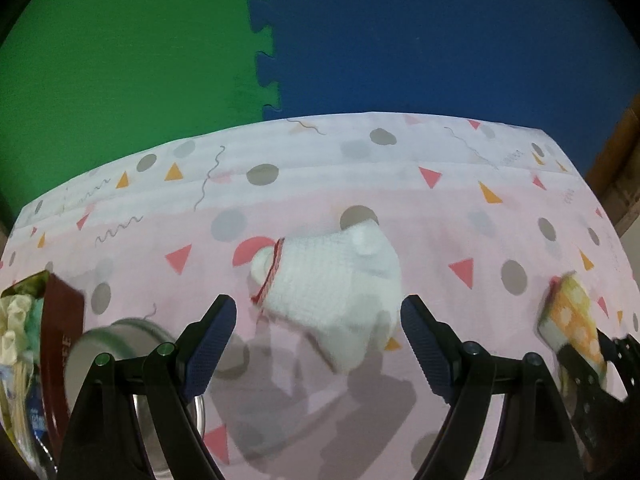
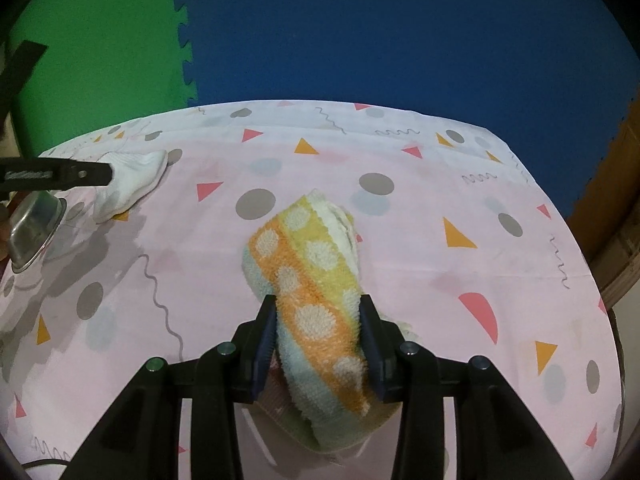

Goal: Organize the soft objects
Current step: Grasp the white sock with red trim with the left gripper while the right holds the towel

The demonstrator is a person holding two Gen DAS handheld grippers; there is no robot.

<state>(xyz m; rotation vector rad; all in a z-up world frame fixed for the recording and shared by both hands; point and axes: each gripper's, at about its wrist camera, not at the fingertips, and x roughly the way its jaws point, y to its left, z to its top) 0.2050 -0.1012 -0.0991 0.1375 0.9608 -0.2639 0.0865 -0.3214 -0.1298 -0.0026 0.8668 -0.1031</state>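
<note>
A white fluffy sock [image 1: 332, 284] with a red trim lies on the pink patterned tablecloth [image 1: 460, 216]. My left gripper [image 1: 318, 320] is open, its fingers either side of the sock's near end and apart from it. My right gripper [image 2: 318, 328] is shut on a rolled towel [image 2: 312, 284] with orange, yellow and pale blue stripes and white dots. The towel also shows at the right edge of the left wrist view [image 1: 572, 320]. The white sock shows far left in the right wrist view [image 2: 128, 180], partly behind the left gripper's finger.
A steel bowl [image 1: 116, 340] sits at the left by my left gripper; it also shows in the right wrist view [image 2: 34, 224]. A dark red box [image 1: 56, 328] holding light cloths stands at the far left. Green and blue foam mats [image 1: 360, 40] lie beyond the table's far edge.
</note>
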